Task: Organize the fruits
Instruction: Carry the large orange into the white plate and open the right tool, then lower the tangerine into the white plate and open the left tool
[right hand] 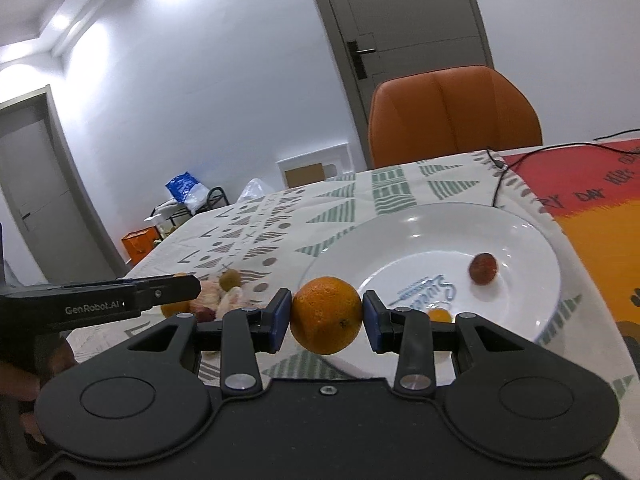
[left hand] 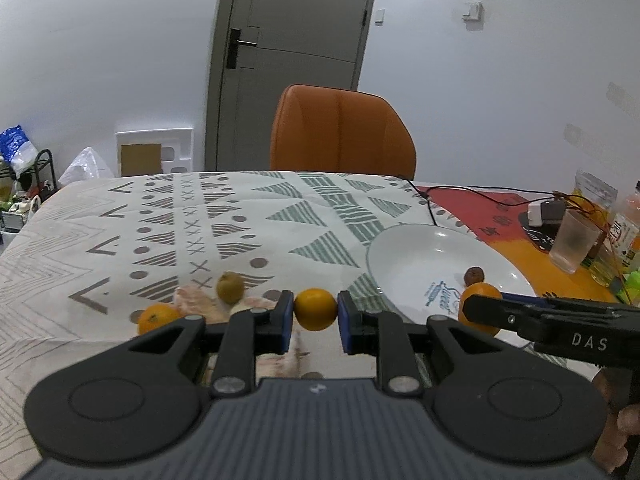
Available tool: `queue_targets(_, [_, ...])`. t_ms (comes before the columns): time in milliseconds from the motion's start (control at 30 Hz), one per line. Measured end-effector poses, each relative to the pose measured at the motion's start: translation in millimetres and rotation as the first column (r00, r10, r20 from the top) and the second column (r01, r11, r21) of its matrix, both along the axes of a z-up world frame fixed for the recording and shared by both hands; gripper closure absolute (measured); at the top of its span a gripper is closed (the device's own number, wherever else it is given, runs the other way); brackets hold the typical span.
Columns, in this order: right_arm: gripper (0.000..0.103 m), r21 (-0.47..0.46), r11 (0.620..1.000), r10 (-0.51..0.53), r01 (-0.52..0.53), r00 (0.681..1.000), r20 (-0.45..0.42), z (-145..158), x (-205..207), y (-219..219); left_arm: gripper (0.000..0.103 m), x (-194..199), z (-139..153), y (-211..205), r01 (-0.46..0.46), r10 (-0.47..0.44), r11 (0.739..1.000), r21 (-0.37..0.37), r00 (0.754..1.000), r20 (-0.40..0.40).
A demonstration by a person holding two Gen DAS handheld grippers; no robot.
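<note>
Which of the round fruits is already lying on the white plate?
The small reddish-brown fruit on the plate. Each gripper holds an orange above the table; the rest lie on the cloth.

Both my black hand-held grippers clamped, side by side

My left gripper [left hand: 316, 312] points forward and slightly down, its blue-padded jaws pressed on a small orange citrus fruit [left hand: 315, 309]. My right gripper [right hand: 326, 316], just to its right, tilts down likewise, blue pads closed against a larger orange fruit [right hand: 326, 314]. My fingers [left hand: 624, 426] wrap the right gripper's handle at the near right.
</note>
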State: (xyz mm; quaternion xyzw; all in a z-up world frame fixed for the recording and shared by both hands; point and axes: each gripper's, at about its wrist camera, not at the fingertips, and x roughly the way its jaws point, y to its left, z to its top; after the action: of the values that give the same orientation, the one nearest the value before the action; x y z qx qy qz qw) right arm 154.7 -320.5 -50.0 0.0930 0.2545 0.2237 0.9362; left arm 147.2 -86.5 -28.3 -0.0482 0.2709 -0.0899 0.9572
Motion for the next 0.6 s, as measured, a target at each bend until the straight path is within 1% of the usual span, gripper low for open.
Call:
queue_targets(200, [0.066, -0.002, 1.000, -0.026, 0.025, 1.000, -0.015, -4.1, 0.8, -12.4, 0.081, 5.7, -0.7, -14.2, 0.029, -0.029, 1.000, 0.004, 1.000, -0.002])
queue_targets(300, [0.061, -0.011, 0.999, -0.044, 0.043, 0.999, -0.015, -4.7, -1.1, -17.5, 0.081, 9.0, -1.6, -21.1, 0.043, -0.043, 0.999, 0.004, 0.999, -0.003])
queue_targets(467, [0.061, -0.006, 0.998, -0.067, 0.067, 0.998, -0.009, -1.7, -5.7, -29.8, 0.081, 14.6, -2.5, -32.5, 0.067, -0.067, 0.998, 0.002, 0.998, -0.004])
queue_targets(600, [0.061, 0.000, 0.996, -0.087, 0.087, 0.996, -0.023, -3.3, -5.9, -38.9, 0.081, 18.8, -4.0, -41.0, 0.083, -0.083, 0.997, 0.002, 0.997, -0.006])
